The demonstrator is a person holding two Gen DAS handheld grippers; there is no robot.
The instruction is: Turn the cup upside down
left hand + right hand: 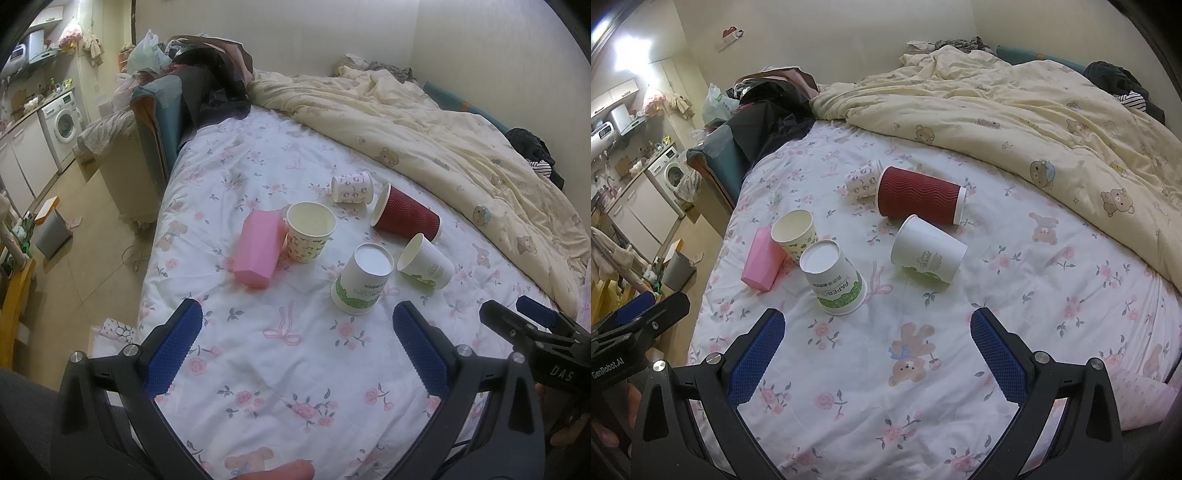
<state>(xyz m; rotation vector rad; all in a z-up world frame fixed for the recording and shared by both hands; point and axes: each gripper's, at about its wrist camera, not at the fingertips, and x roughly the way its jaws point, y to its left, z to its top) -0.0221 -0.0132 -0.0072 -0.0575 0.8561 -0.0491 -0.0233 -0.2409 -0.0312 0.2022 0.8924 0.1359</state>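
Both grippers — left gripper [295,343], right gripper [877,343] — spread empty, inverted green-print cup [833,277] just ahead.

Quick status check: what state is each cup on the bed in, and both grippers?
Green-print cup: upside down, base up.
Cream patterned cup: upright, mouth open.
Pink cup: on its side.
Red ribbed cup: on its side.
White cup: on its side.
Small patterned cup: on its side.
Left gripper: jaws open, empty.
Right gripper: jaws open, empty.
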